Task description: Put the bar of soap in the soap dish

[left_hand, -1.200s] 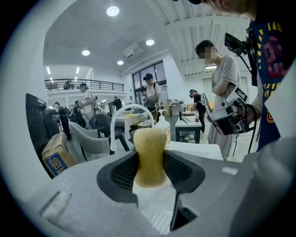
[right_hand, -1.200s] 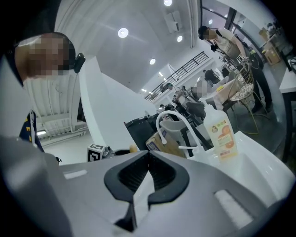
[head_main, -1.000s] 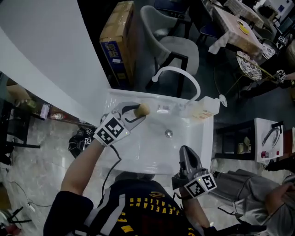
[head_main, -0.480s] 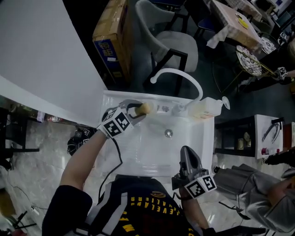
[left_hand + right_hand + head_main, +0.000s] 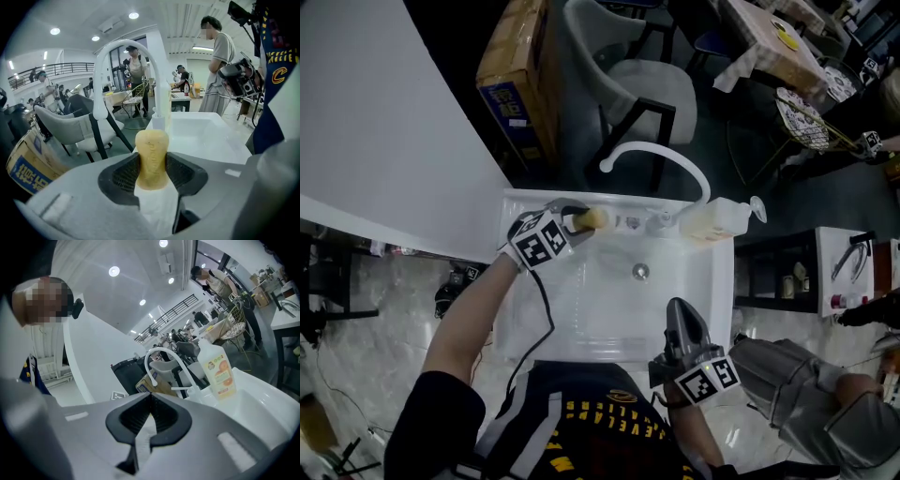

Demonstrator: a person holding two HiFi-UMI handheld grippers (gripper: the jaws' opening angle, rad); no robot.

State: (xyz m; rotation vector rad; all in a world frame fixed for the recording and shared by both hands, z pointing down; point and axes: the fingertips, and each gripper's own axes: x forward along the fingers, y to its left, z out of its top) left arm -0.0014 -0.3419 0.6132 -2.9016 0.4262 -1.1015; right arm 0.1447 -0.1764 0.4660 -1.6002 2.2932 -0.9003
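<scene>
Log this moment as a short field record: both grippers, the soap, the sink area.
left gripper: shut on bar of soap, over the sink's back-left rim
bar of soap: yellowish, upright between the jaws, tip sticking out
right gripper: shut, empty, at the sink's near edge
sink: white, curved faucet at back
bottle: beside the faucet
soap dish: cannot be made out

Yellow soap bar [image 5: 151, 159] upright between tongs
</scene>
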